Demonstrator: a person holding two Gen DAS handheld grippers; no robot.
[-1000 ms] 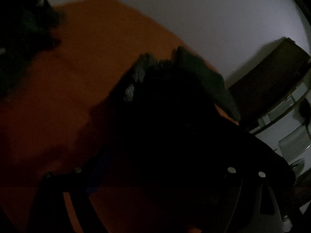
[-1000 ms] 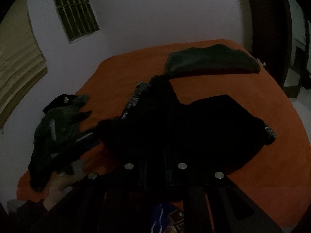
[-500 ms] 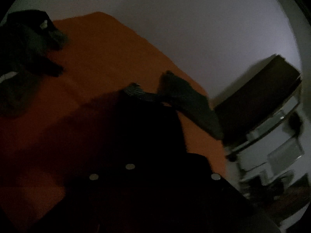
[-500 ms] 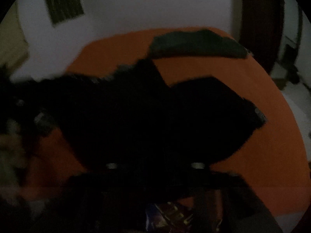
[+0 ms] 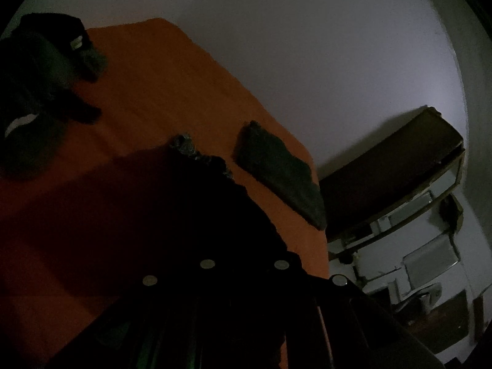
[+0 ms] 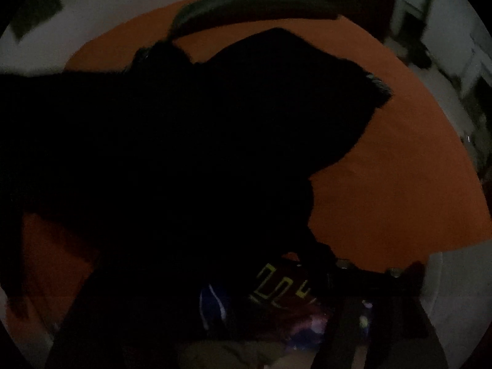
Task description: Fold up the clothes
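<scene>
Black garment spread across an orange-sheeted bed (image 5: 160,70)

The left claw (image 5: 243,266) is clamped tight on the black fabric garment (image 5: 196,215). The right claw (image 6: 366,269), jaws closing at half width, hovers over the garment's near edge. A folded dark green cloth (image 5: 276,172) lies at two o'clock; a crumpled dark clothes heap (image 5: 40,86) at ten.

Dim room, bed against a pale wall.

I see an orange bed cover (image 5: 160,92), a plain pale wall (image 5: 307,61) behind it, and a dark wooden unit (image 5: 390,166) beside the bed; below it stand what may be white shelves (image 5: 424,258), too murky to confirm.
</scene>
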